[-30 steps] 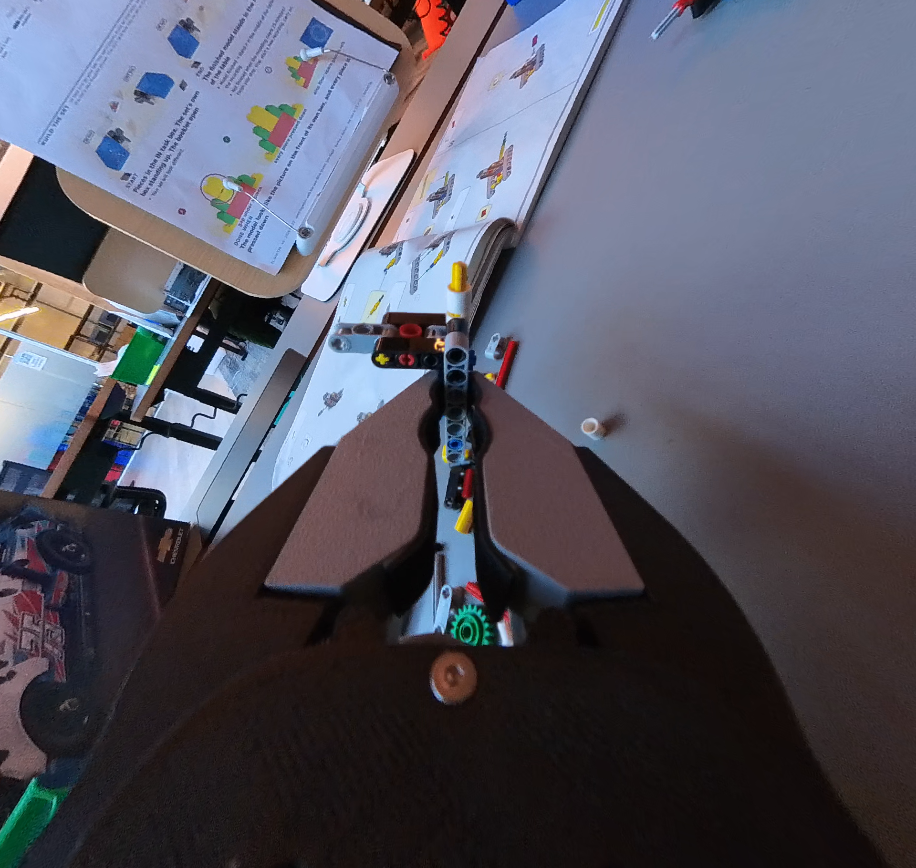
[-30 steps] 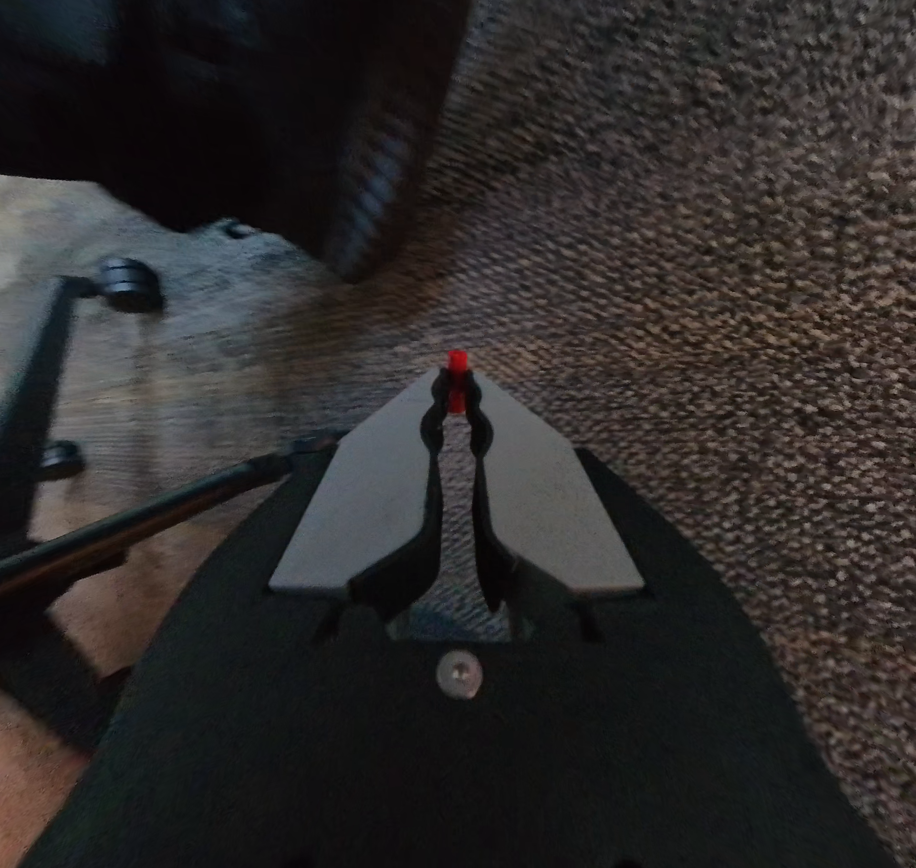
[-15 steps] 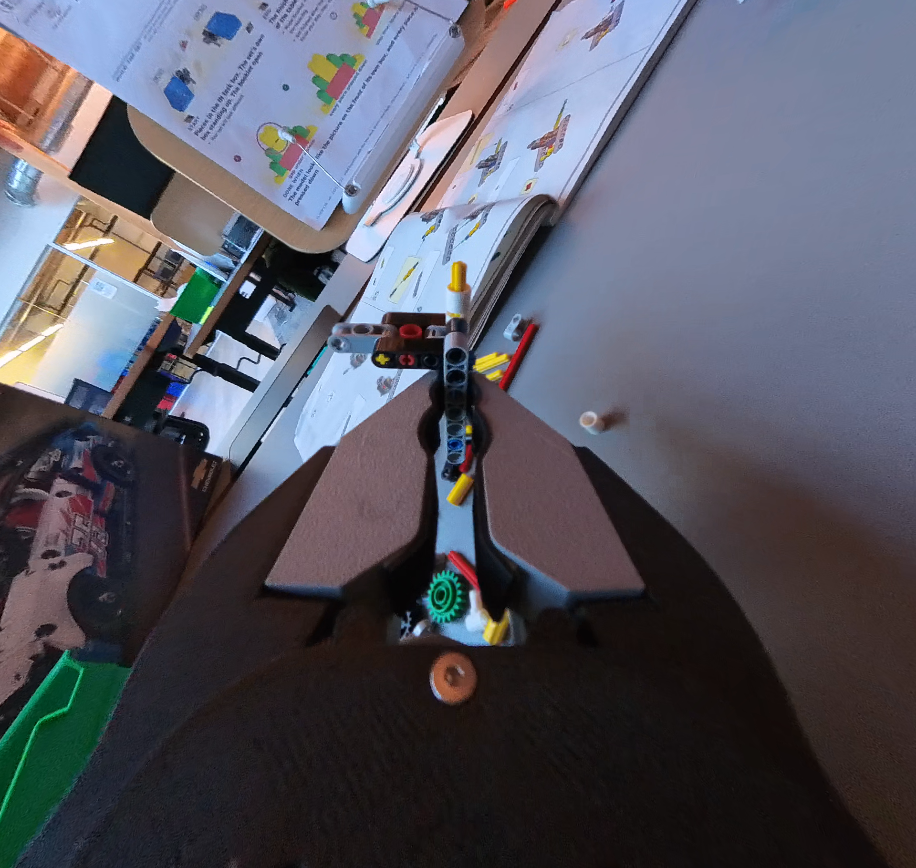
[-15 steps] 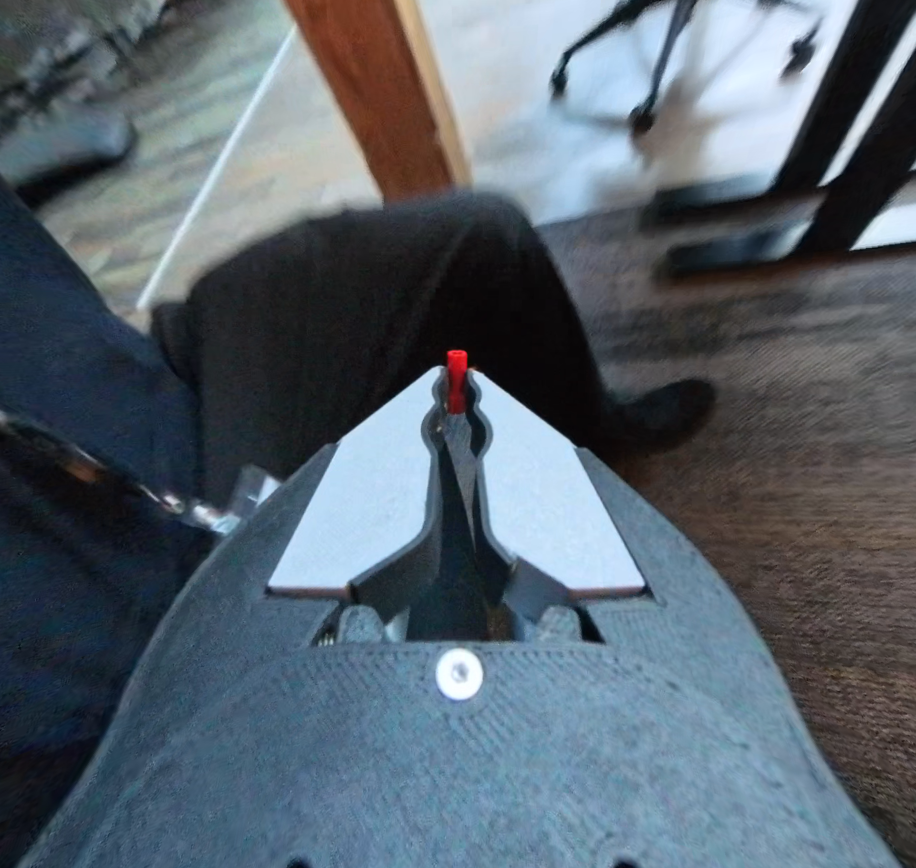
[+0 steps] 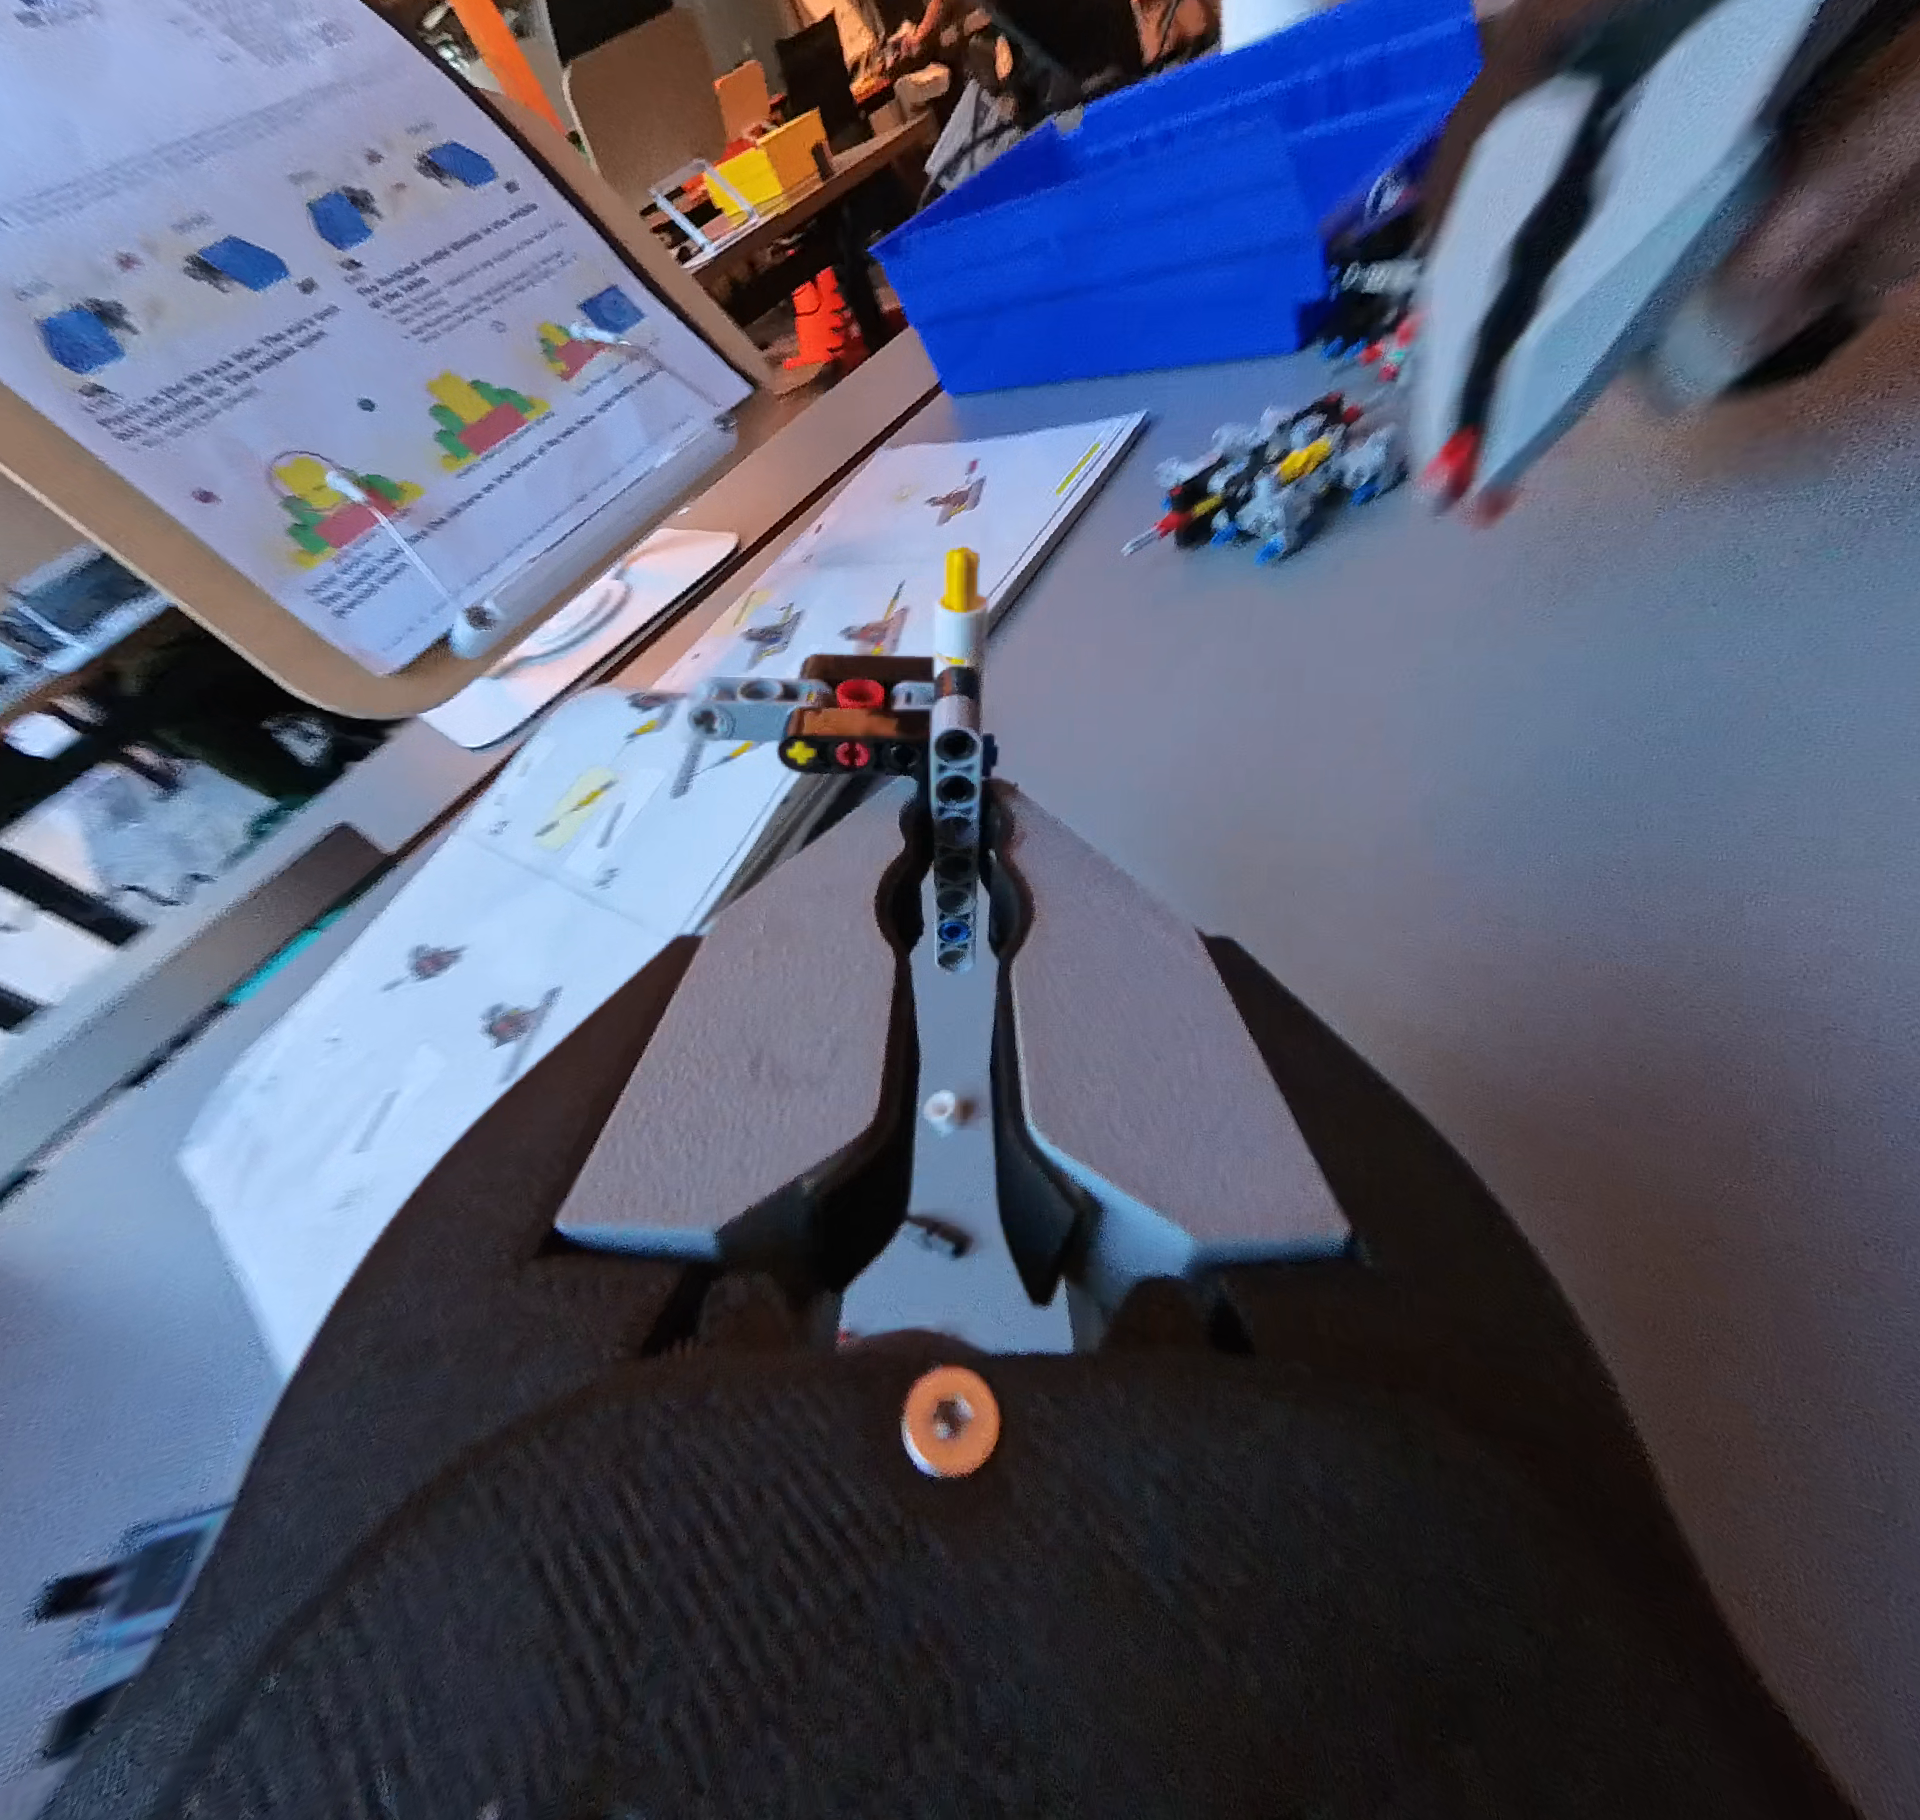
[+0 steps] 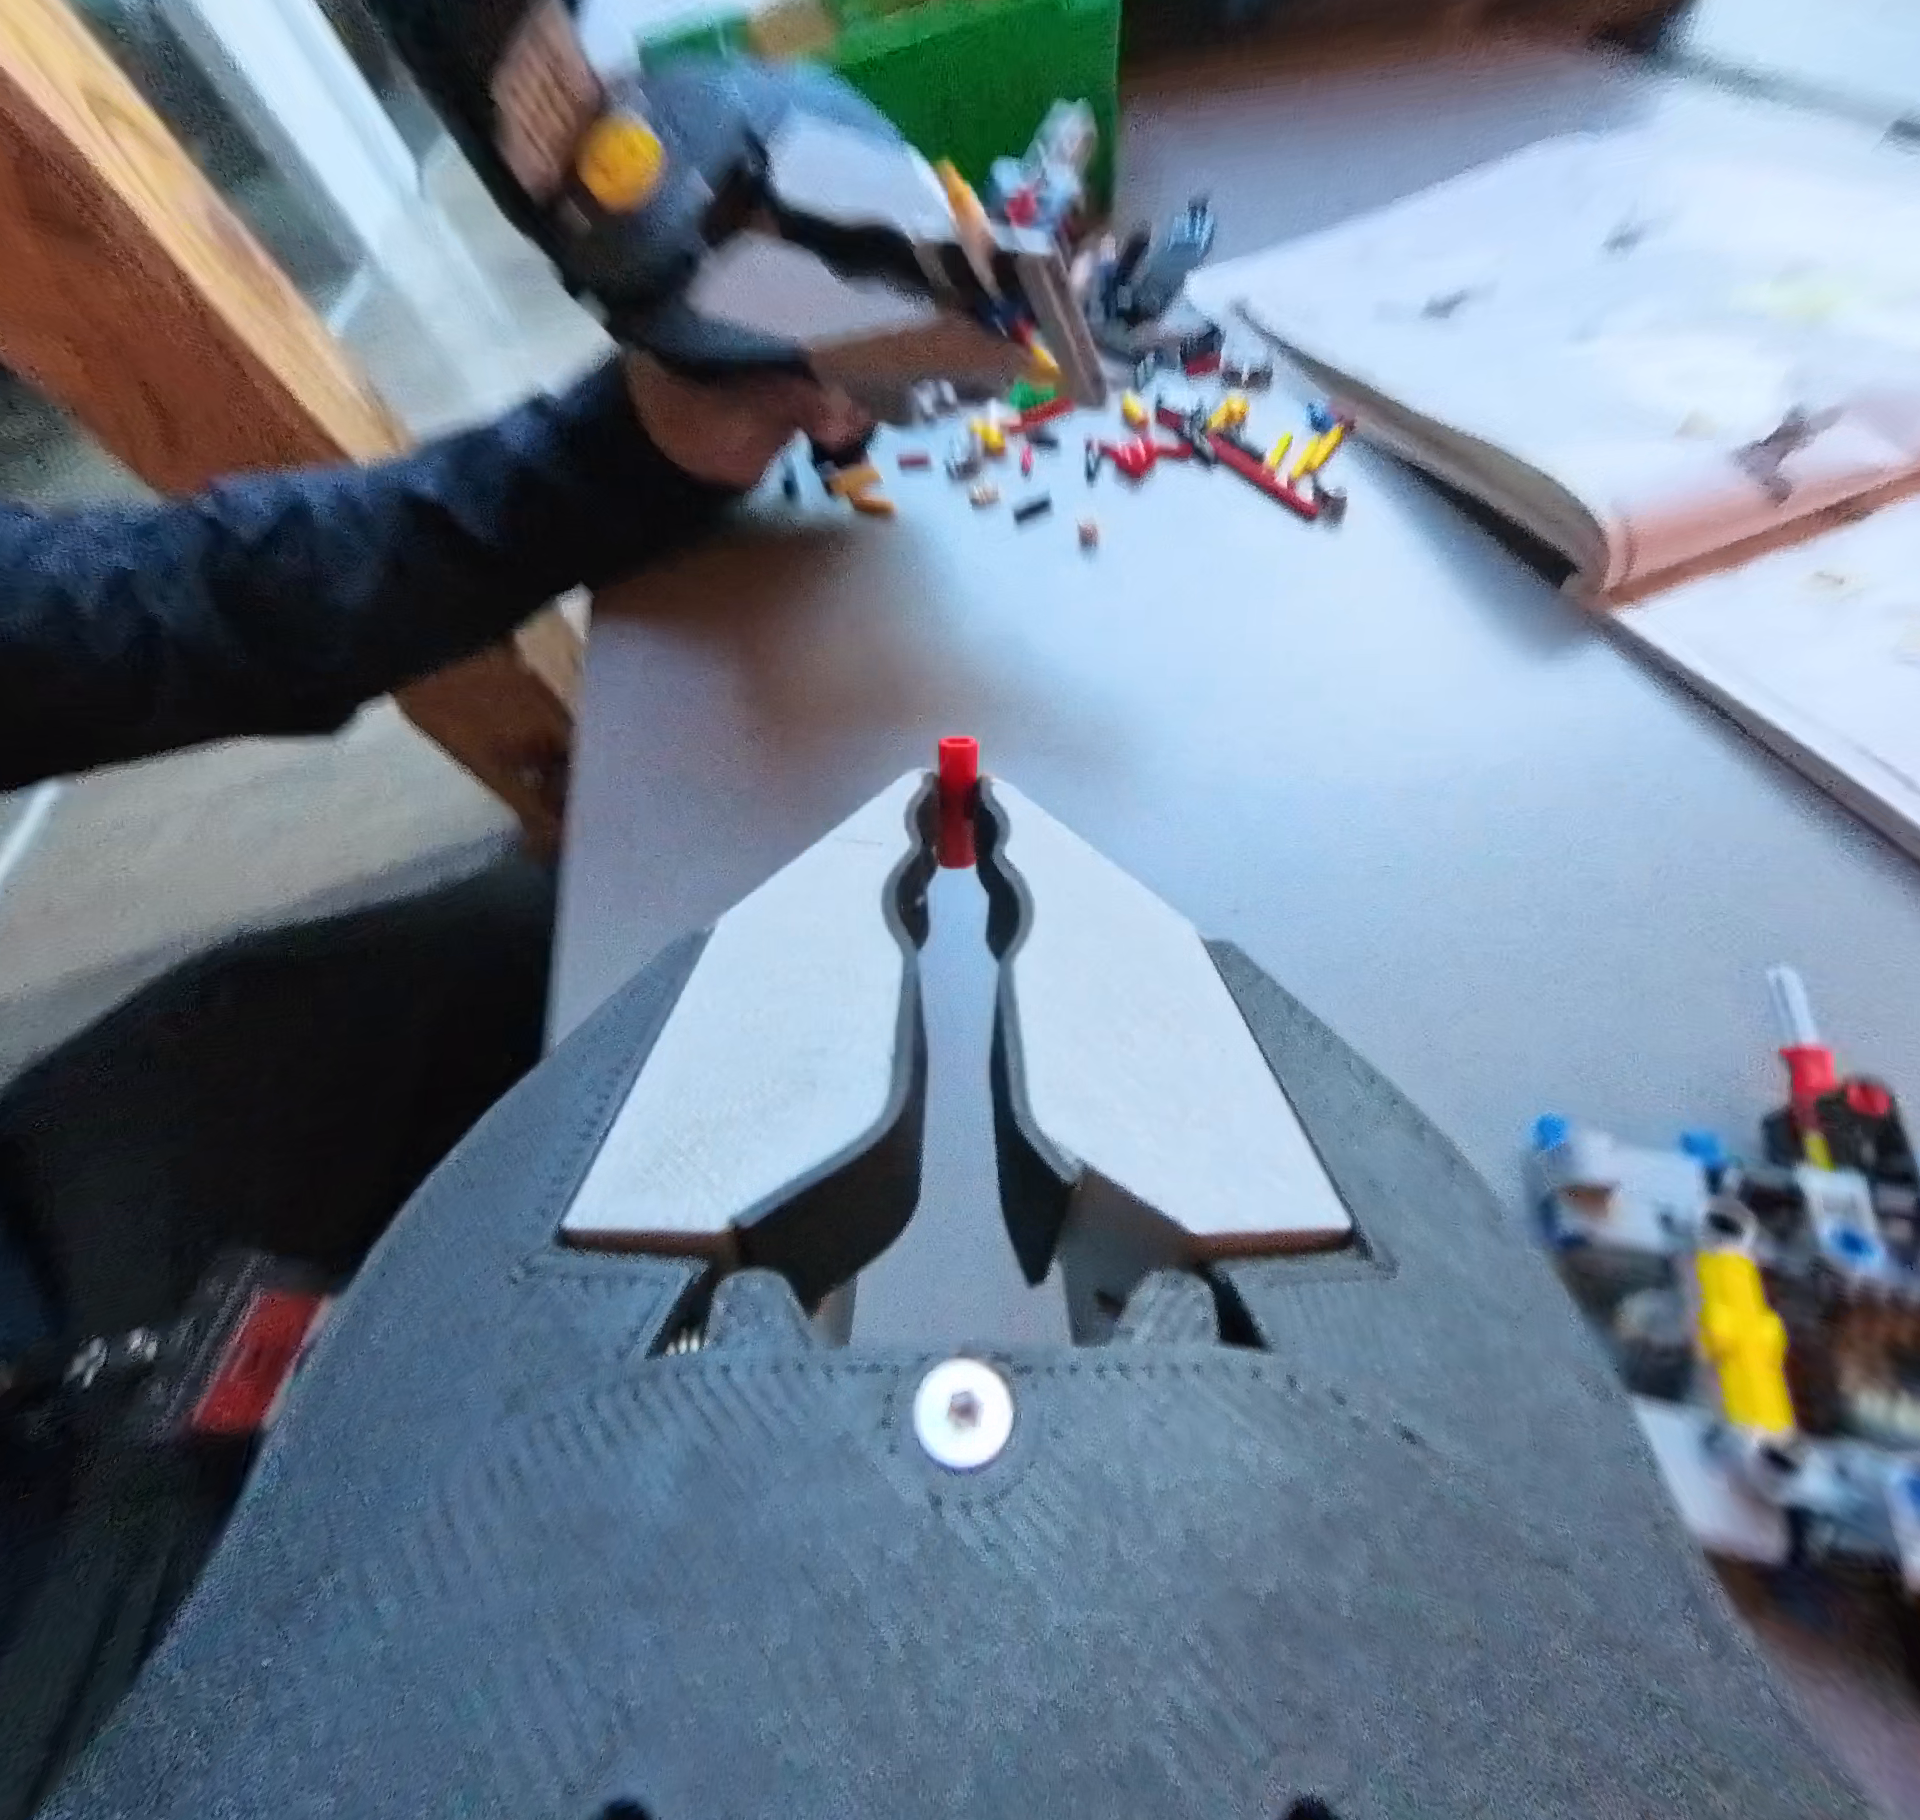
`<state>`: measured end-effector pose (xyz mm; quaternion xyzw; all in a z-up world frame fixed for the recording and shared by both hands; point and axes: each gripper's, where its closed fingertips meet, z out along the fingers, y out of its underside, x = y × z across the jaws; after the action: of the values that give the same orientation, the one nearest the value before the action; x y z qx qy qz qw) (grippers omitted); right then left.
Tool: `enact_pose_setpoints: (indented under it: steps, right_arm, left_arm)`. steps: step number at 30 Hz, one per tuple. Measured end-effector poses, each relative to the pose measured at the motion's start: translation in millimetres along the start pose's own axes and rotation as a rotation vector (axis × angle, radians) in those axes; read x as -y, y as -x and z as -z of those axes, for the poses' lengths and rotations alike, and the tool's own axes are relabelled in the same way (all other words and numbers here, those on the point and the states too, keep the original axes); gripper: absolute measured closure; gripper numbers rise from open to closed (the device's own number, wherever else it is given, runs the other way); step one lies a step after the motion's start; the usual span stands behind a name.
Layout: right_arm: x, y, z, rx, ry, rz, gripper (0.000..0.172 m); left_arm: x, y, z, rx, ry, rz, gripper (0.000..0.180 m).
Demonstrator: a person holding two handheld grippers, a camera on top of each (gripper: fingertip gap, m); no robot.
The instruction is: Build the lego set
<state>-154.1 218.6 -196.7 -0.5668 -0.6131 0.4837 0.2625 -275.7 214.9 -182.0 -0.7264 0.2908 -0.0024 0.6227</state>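
Note:
My left gripper (image 5: 958,814) is shut on a small brick assembly (image 5: 940,731): a grey holed beam between the pads, a black and brown cross piece to its left, a white sleeve and a yellow axle on top. I hold it above the grey table (image 5: 1455,835). My right gripper (image 6: 954,794) is shut on a small red tube (image 6: 956,802) that sticks out past the fingertips. The right gripper also shows blurred in the left wrist view (image 5: 1538,336), red tip down. The left gripper shows in the right wrist view (image 6: 831,201), held by a hand in a dark sleeve.
An open instruction booklet (image 5: 665,835) lies on the table, also in the right wrist view (image 6: 1610,336). A part-built model (image 5: 1278,482) stands near a blue bin (image 5: 1164,243). Loose small parts (image 6: 1174,440) are scattered. A stand with an instruction sheet (image 5: 312,316) rises left. A white bush (image 5: 940,1110) lies below.
My right gripper swung up from the floor and the person's lap to over the table, still shut on the red tube. My left gripper turned, still holding the assembly.

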Motion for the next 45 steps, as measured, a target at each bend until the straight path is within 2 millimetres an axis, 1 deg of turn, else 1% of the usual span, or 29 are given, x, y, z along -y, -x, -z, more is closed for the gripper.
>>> enact_pose_setpoints:
  steps: [3,5,7,8,11,13,16,18,19,21,22,24,25,28,31,33,36,38,41,43,45]
  right_arm:
    - [-14.6,-36.7,-29.6,-0.020,0.179,0.074,0.169]
    - [-20.0,-45.6,-42.4,0.000,0.244,0.099,0.169]
    - [-25.4,-46.6,-49.6,0.015,0.274,0.122,0.169]
    - [-29.6,-47.3,-51.0,0.007,0.286,0.144,0.169]
    - [-42.2,-56.8,-50.9,-0.072,0.303,0.211,0.169]
    - [-43.5,-58.2,-49.5,-0.092,0.290,0.222,0.169]
    - [-42.8,-58.0,-49.6,-0.088,0.285,0.221,0.169]
    - [-46.8,-55.7,-51.2,-0.072,0.310,0.227,0.156]
    - [-49.1,-54.4,-51.8,-0.066,0.324,0.232,0.153]
    - [-48.7,-50.2,-51.4,-0.053,0.317,0.258,0.152]
    - [-47.0,-48.4,-50.6,-0.050,0.303,0.273,0.152]
    - [-41.6,-44.6,-47.1,-0.041,0.262,0.309,0.149]
    - [-37.3,-46.0,-44.8,-0.059,0.238,0.328,0.147]
    - [-28.3,-53.3,-37.7,-0.114,0.184,0.383,0.144]
    - [-19.2,-57.0,-33.3,-0.156,0.133,0.429,0.139]
    - [-4.0,-56.4,-28.5,-0.217,0.064,0.497,0.133]
    - [13.8,-48.5,-23.5,-0.325,0.000,0.684,0.127]
    - [19.4,-43.9,-25.0,-0.408,-0.022,0.823,0.127]
    - [23.8,-37.3,-30.9,-0.491,-0.046,0.972,0.134]
    - [26.9,-33.9,-33.2,-0.504,-0.072,1.001,0.143]
    - [26.7,-34.7,-35.3,-0.493,-0.067,0.986,0.142]
  left_arm:
    - [8.8,-7.2,-9.1,-0.114,-0.033,0.187,0.176]
    - [9.4,-11.1,-18.5,-0.197,-0.033,0.311,0.176]
    - [7.4,-20.1,-27.8,-0.305,-0.014,0.437,0.176]
    - [5.3,-22.3,-31.5,-0.322,-0.005,0.465,0.176]
    - [2.6,-34.1,-35.7,-0.345,0.002,0.456,0.176]
    - [3.8,-38.3,-35.2,-0.345,0.002,0.430,0.177]
    - [10.7,-38.5,-34.4,-0.357,-0.041,0.456,0.176]
    - [12.0,-43.1,-35.7,-0.393,-0.040,0.470,0.176]
    - [10.9,-45.2,-37.6,-0.398,-0.026,0.466,0.176]
    - [13.2,-50.9,-41.6,-0.410,-0.024,0.441,0.176]
    - [18.1,-54.4,-46.4,-0.433,-0.046,0.417,0.176]
    - [14.8,-69.7,-54.2,-0.553,0.021,0.430,0.176]
    - [13.5,-72.9,-57.5,-0.582,0.045,0.450,0.176]
    - [17.7,-68.4,-63.0,-0.549,0.018,0.475,0.176]
    - [16.4,-65.3,-64.1,-0.569,0.026,0.539,0.177]
    - [16.1,-63.1,-64.0,-0.605,0.030,0.646,0.176]
    - [11.7,-61.3,-66.6,-0.640,0.060,0.830,0.176]
    - [11.4,-64.9,-66.7,-0.680,0.071,0.913,0.176]
    - [9.2,-64.5,-68.3,-0.688,0.084,0.971,0.176]
    - [8.8,-64.7,-67.9,-0.701,0.089,0.996,0.176]
    - [8.9,-64.5,-67.8,-0.707,0.088,1.011,0.176]
